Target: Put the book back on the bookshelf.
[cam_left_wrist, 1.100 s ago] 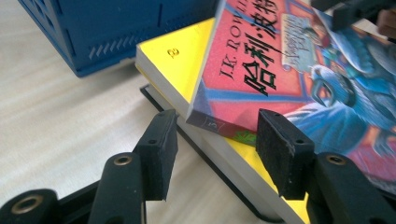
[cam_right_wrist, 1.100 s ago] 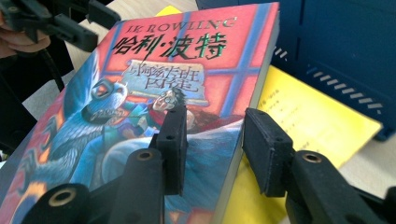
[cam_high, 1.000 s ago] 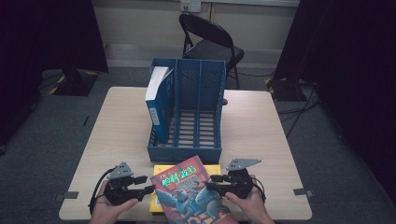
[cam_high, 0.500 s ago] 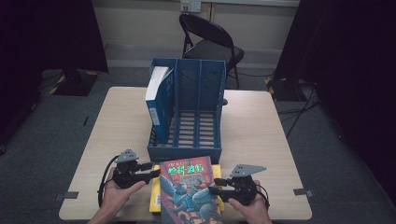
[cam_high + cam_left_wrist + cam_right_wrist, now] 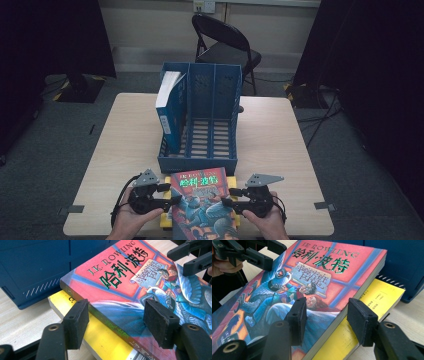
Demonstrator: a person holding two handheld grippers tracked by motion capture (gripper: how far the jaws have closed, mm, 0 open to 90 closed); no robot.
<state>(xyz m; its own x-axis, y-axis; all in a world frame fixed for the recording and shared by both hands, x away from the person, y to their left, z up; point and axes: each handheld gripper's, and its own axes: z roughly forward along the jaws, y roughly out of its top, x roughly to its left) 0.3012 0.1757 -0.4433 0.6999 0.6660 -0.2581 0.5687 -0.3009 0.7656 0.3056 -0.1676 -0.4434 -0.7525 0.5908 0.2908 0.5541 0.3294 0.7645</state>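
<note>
Your worktop [image 5: 280, 150] carries a blue three-slot file rack [image 5: 202, 120] standing at its middle, its open front toward your near edge, with a blue book [image 5: 167, 112] upright in the slot on your left and the other two slots bare. Just in front of the rack, at the middle of the near edge, the red-covered book [image 5: 202, 200] lies face up on a yellow book [image 5: 105, 337]. Its long axis runs from the rack toward you and its lower end overhangs the edge. The red-covered book sits directly between your two claws, so neither hand is the nearer one. Each faces a long side, the left claw [image 5: 170, 200] at the spine side and the right claw [image 5: 227, 202] at the page side. In the left gripper view the spine edge runs between the two black pads [image 5: 76, 323], which stand clear of the cover. That claw's jaws have just been opening and it is released. In the right gripper view the page edge likewise lies inside the gap, one pad [image 5: 297, 315] over the cover and the other out over the yellow book, with no pressure visible. Those jaws have also just been opening, so it is released too. My reading is that any lift toward a free slot depends on closing both claws across the book's thickness, from opposite sides.
</note>
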